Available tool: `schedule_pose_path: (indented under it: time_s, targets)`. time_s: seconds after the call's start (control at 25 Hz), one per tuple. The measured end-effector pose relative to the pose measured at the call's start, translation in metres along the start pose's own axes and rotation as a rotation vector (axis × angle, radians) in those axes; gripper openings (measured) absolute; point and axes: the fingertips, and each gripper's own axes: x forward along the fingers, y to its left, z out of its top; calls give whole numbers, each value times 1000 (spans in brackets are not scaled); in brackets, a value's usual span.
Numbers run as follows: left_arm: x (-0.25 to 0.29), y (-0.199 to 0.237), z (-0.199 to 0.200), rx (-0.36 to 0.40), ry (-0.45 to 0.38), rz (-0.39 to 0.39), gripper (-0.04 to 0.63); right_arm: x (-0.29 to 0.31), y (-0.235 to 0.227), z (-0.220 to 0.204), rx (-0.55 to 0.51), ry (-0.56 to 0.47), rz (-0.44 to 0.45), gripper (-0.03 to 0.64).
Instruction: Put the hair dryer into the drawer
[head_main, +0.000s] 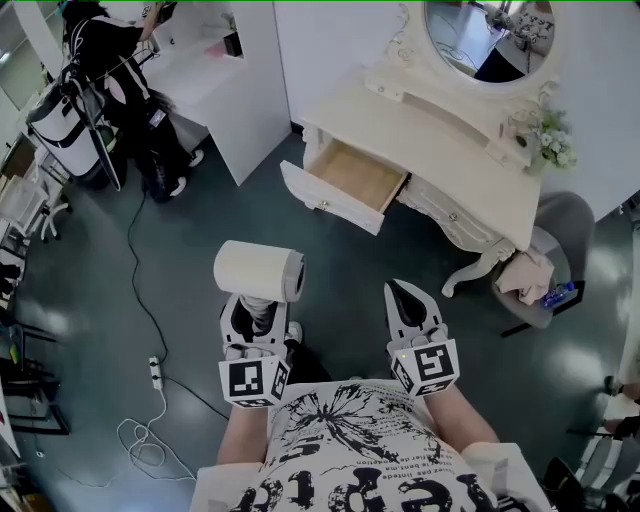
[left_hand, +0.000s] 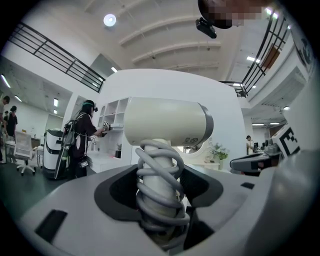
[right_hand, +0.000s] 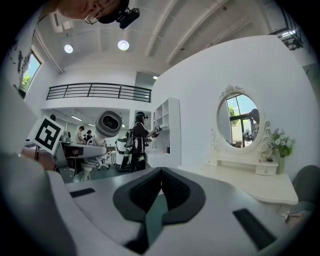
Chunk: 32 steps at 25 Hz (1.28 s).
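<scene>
The cream hair dryer (head_main: 258, 270) stands upright with its barrel on top, and its grey cord is coiled round the handle (left_hand: 159, 185). My left gripper (head_main: 258, 312) is shut on that wrapped handle, its jaws wide around it (left_hand: 160, 200). My right gripper (head_main: 405, 292) hovers beside it on the right, jaws shut and empty (right_hand: 159, 175). From there the dryer (right_hand: 107, 125) shows at the left. Ahead, the white dressing table (head_main: 420, 120) has its wooden drawer (head_main: 352, 178) pulled out. Both grippers are well short of the drawer.
An oval mirror (head_main: 490, 35) and flowers (head_main: 550, 140) stand on the table. A grey chair (head_main: 550, 250) with cloth and a bottle is at the right. A person in black (head_main: 110, 50) works by a white counter (head_main: 235, 85). A cable and power strip (head_main: 155, 370) lie on the floor.
</scene>
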Motion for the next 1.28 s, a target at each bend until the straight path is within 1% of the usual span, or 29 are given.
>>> schedule_pose_path:
  time_s: [0.24,0.4,0.56,0.72,0.96,1.12,1.28]
  targets:
    - [70,65,2,11,15,-86,259,77,5,11,14,6,-110,17]
    - [123,107,12,25,21,-150,259,134,6,22,28,11,-177,17]
    - [169,142,19,30,45,-226,259,177,9,32,46,26,-253,17]
    - [202,166,20,29,58,-275,259,208,3,38,40,33,-324,17]
    - [242,178,8,10,86,-327,259,232,-14,32,52,62,-401,17]
    - [277,170,-4,-7,108,-360,259,248,-37,25,63,73,-430,17]
    - [320,156,-11,-1,123,-386,259,269,-69,24,70,67,-447,17]
